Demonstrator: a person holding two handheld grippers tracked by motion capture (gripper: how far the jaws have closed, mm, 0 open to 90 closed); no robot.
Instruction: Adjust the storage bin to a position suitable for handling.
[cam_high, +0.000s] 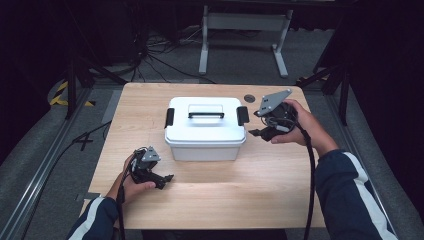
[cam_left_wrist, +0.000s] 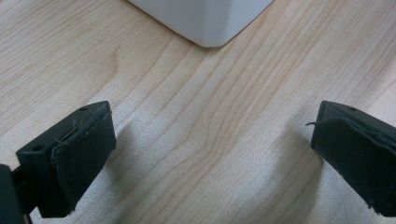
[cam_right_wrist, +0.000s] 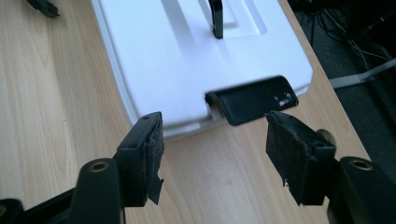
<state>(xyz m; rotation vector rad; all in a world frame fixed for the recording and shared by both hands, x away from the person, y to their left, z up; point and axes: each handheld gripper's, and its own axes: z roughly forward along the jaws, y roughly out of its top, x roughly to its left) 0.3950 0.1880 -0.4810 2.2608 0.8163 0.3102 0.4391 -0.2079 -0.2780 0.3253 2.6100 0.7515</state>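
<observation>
Right gripper (cam_right_wrist: 215, 154) jaws released, facing box (cam_high: 205, 128) latch (cam_right_wrist: 254, 99); left gripper (cam_left_wrist: 210, 154) released over bare table (cam_high: 260, 185)

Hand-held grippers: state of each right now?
Left hand-held gripper: open, empty, over bare table.
Right hand-held gripper: open, holding nothing, jaws aimed at the black latch on the white storage box.
</observation>
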